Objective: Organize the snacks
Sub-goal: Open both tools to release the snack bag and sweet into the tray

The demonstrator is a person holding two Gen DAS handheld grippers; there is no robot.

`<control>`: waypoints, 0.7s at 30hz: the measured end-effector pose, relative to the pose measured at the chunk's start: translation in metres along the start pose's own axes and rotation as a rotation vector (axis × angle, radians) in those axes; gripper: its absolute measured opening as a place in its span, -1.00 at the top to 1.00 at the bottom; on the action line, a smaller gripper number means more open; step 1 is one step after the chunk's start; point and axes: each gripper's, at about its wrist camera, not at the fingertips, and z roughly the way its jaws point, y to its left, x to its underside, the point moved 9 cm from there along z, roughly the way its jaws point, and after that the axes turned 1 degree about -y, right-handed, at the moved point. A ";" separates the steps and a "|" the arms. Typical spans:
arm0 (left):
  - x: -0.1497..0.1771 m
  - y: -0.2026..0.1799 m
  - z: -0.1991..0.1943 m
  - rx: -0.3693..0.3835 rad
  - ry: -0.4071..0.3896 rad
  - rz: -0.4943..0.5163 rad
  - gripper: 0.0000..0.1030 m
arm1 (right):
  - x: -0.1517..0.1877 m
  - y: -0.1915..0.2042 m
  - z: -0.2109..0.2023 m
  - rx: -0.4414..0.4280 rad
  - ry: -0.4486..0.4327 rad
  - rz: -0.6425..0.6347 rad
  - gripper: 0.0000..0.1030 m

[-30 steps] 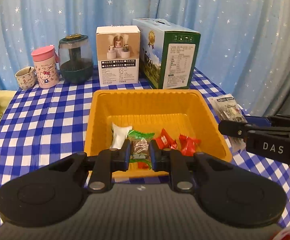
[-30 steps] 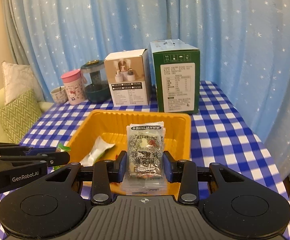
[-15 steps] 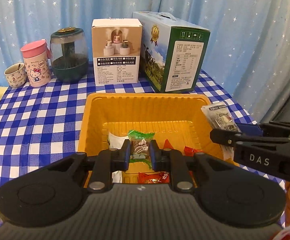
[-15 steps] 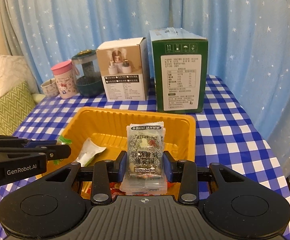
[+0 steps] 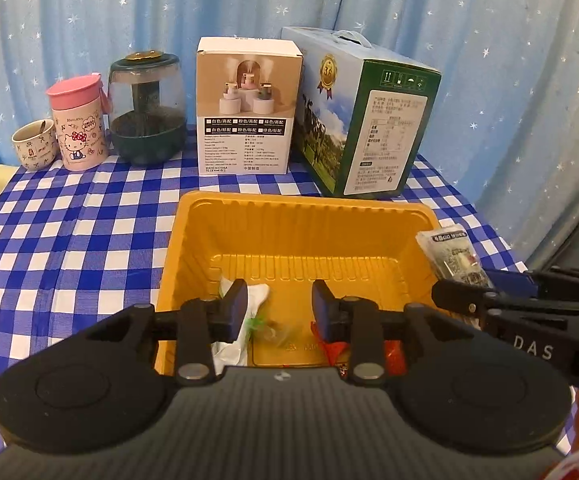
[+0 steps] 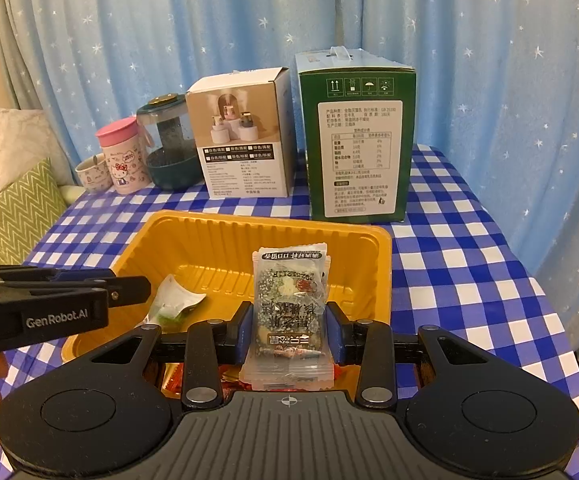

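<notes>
Right claw [image 6: 287, 332] grips clear printed snack packet [image 6: 289, 312] over orange tray [image 6: 209, 236]; left claw [image 5: 278, 309] just opened, empty; blue-checked surface [image 6: 469, 280].

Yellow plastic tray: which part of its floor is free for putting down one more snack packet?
In the yellow plastic tray, the ribbed floor along the far wall is bare. The near half is crowded: a white wrapper at the left and red candies at the right. Outside the tray, the blue checked tablecloth on its left side is free.
</notes>
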 end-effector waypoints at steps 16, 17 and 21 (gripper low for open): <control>0.003 0.006 -0.016 0.011 -0.018 -0.027 0.23 | -0.009 -0.001 0.006 -0.028 -0.011 0.060 0.26; 0.003 0.007 -0.017 0.011 -0.020 -0.031 0.18 | -0.011 -0.002 0.006 -0.042 -0.020 0.077 0.25; 0.004 0.010 -0.025 0.013 -0.031 -0.053 -0.07 | -0.015 -0.004 0.007 -0.096 -0.017 0.138 -0.17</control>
